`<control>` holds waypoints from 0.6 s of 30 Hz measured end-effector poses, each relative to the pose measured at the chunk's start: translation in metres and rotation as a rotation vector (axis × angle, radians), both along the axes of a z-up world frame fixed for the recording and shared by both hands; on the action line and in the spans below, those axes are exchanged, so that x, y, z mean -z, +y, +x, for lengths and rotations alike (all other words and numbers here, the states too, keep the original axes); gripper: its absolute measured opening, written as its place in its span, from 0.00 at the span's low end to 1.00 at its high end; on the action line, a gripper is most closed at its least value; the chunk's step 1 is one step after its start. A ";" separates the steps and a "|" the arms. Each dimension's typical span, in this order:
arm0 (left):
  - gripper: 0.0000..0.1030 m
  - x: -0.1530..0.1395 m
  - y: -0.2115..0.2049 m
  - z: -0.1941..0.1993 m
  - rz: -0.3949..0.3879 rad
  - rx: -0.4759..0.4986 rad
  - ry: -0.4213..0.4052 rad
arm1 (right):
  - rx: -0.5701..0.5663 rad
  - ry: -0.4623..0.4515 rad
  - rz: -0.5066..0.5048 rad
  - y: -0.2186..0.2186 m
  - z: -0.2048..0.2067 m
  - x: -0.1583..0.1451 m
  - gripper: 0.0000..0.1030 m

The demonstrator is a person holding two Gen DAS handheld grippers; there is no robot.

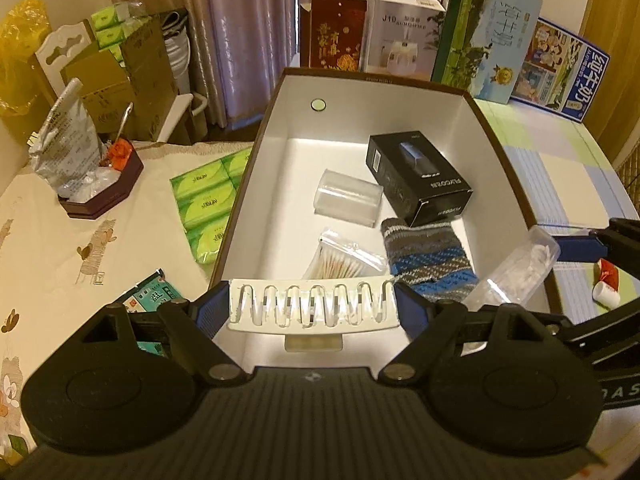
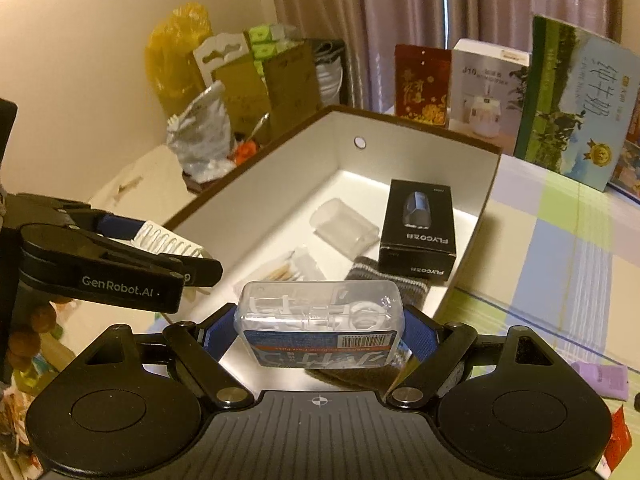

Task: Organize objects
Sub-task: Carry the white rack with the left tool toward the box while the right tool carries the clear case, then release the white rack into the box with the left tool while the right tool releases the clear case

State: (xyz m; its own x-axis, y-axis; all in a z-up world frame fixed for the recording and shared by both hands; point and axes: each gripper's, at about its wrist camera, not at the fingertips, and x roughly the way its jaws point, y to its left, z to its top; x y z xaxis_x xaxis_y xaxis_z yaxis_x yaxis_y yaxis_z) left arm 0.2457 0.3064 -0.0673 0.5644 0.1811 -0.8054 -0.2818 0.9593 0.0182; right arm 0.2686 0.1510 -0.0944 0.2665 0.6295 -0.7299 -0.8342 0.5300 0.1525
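My left gripper (image 1: 313,307) is shut on a white slotted rack (image 1: 312,306) and holds it over the near edge of the open white box (image 1: 280,120). My right gripper (image 2: 318,330) is shut on a clear floss pick case (image 2: 320,320), held over the box's near right corner; the case also shows in the left wrist view (image 1: 516,270). Inside the box lie a black boxed shaver (image 1: 418,178), a clear plastic case (image 1: 347,197), a bag of cotton swabs (image 1: 340,260) and a knitted striped pouch (image 1: 428,260).
Green tissue packs (image 1: 208,200) and a teal packet (image 1: 154,294) lie left of the box. A dark tray with a silver bag (image 1: 100,188) sits farther left. Upright cartons (image 1: 484,36) stand behind the box. A small red-capped tube (image 1: 608,284) and a purple tube (image 2: 600,378) lie to the right.
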 end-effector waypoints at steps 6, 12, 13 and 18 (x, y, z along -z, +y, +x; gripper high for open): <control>0.80 0.010 0.005 0.008 -0.019 0.026 0.030 | -0.024 0.006 -0.071 0.016 0.008 0.012 0.80; 0.80 0.019 0.011 0.016 -0.035 0.036 0.056 | -0.047 0.010 -0.145 0.028 0.018 0.023 0.80; 0.80 0.021 0.011 0.018 -0.037 0.037 0.060 | -0.050 0.001 -0.154 0.030 0.017 0.023 0.81; 0.80 0.027 0.013 0.023 -0.046 0.047 0.079 | -0.045 -0.024 -0.170 0.034 0.022 0.025 0.82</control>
State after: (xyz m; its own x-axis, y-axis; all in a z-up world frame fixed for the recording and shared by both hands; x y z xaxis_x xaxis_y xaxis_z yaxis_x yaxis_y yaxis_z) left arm 0.2691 0.3192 -0.0944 0.5061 0.1180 -0.8544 -0.2363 0.9717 -0.0058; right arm 0.2910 0.1850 -0.1191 0.2596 0.5094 -0.8204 -0.8599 0.5086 0.0437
